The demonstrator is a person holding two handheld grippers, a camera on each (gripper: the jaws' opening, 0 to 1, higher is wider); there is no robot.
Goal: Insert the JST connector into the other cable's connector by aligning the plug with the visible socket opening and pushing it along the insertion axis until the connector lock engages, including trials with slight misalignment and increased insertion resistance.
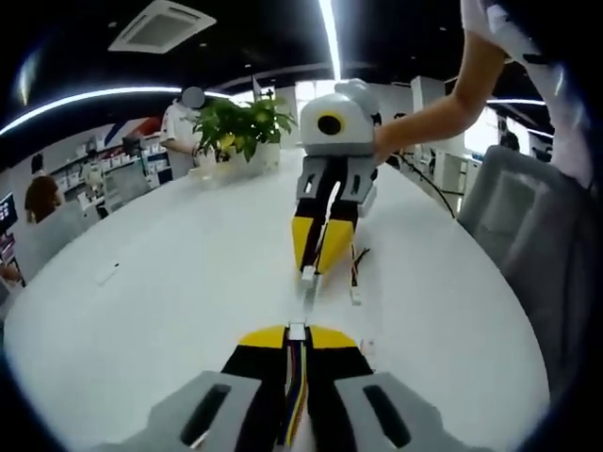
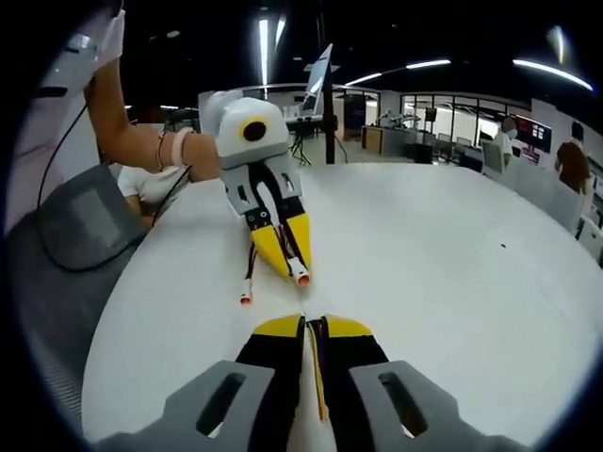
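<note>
Two grippers facing each other, tips near.
The left gripper and the right gripper both have jaws closed, each on a cable.

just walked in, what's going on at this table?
A person holds two yellow-and-black handheld grippers facing each other over a round white table. The left gripper is shut on a multicoloured wire cable with a small white connector at its tip. The right gripper is shut on a thin cable ending in a white, red-tipped connector. The two connectors point at each other with a gap between, so nothing is mated yet.
</note>
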